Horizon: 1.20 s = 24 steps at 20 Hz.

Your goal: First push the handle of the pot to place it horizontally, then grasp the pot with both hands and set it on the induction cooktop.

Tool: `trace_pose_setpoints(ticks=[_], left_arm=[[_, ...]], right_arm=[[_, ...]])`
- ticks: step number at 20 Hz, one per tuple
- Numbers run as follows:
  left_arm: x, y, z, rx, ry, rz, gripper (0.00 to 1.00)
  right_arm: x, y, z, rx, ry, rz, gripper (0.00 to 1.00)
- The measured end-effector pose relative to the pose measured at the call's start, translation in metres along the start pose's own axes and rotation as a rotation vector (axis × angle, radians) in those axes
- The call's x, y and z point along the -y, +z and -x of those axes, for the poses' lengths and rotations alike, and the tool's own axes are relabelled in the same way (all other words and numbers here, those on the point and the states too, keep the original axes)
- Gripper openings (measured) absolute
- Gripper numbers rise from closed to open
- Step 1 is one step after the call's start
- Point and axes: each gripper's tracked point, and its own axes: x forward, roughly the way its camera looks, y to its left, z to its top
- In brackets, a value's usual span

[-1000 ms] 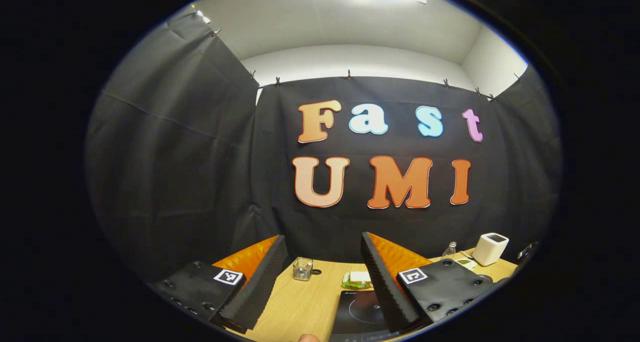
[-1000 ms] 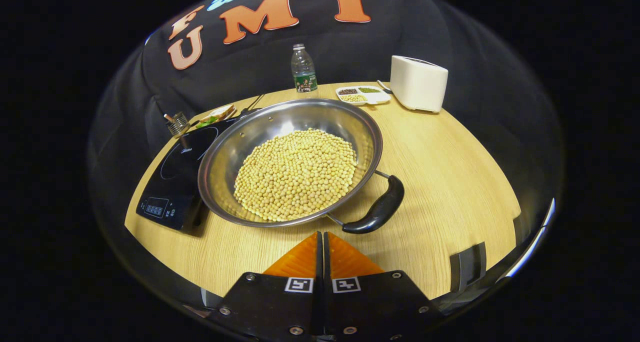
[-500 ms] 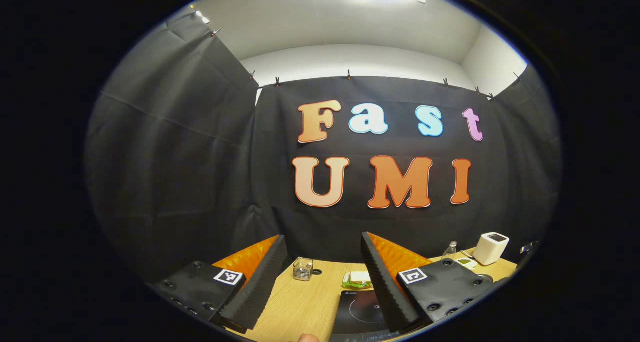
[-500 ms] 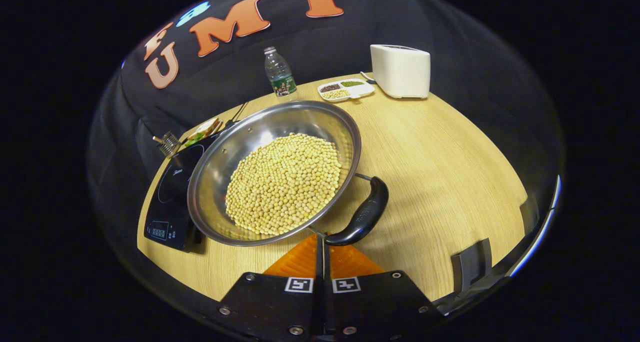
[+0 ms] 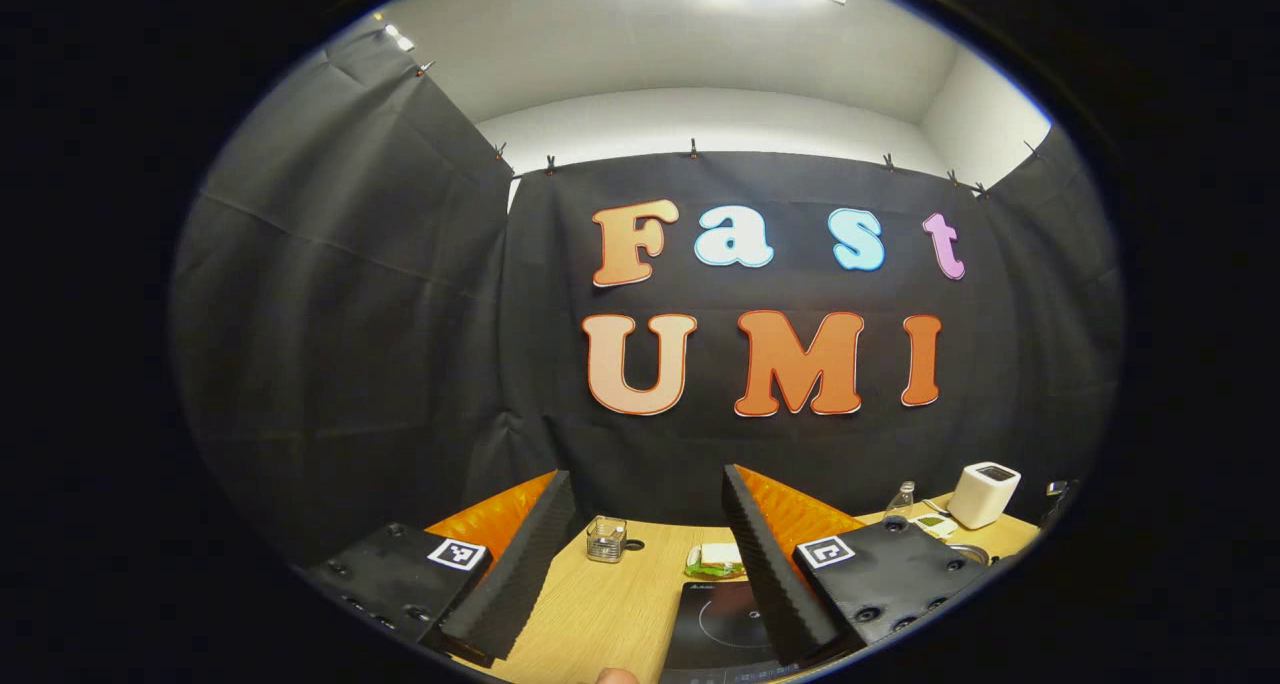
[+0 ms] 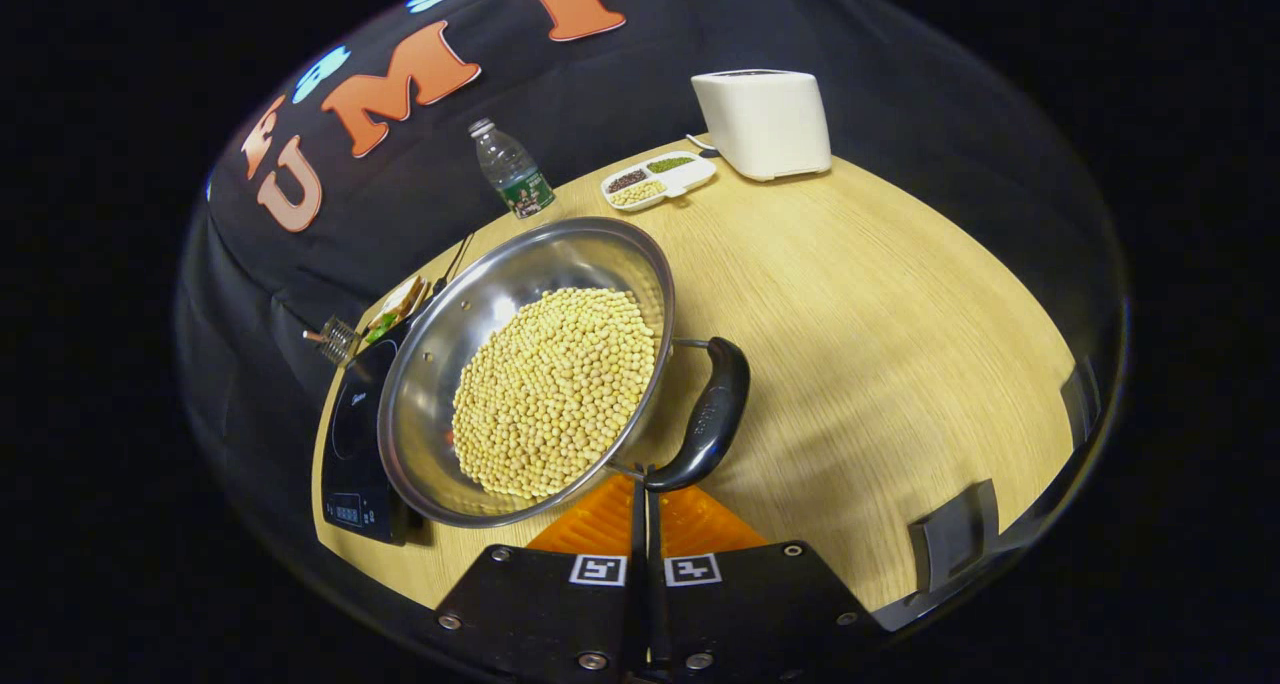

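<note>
Silver pot [image 6: 440, 364], yellow beans [image 6: 550, 394], black handle [image 6: 712, 419], pale woodgrain table [image 6: 900, 314]

No text can be read with certainty. The induction cooktop [image 6: 352, 434], at the left edge of the table [image 6: 880, 304], carries a small pale logo and a lit control panel near its front corner, both too small to make out. The pot handle [image 6: 708, 419] bears faint embossed lettering, also illegible.
</note>
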Motion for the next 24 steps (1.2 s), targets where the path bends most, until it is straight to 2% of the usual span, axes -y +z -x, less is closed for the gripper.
trace_pose_setpoints(ticks=[11, 24], left_arm=[[0.001, -0.01, -0.012, -0.029, 0.002, 0.011, 0.98], [0.006, -0.018, -0.023, -0.044, 0.007, 0.017, 0.99]], right_arm=[[0.012, 0.047, -0.022, 0.009, 0.015, -0.109, 0.0], [0.024, 0.088, -0.043, 0.033, -0.023, -0.126, 0.0]])
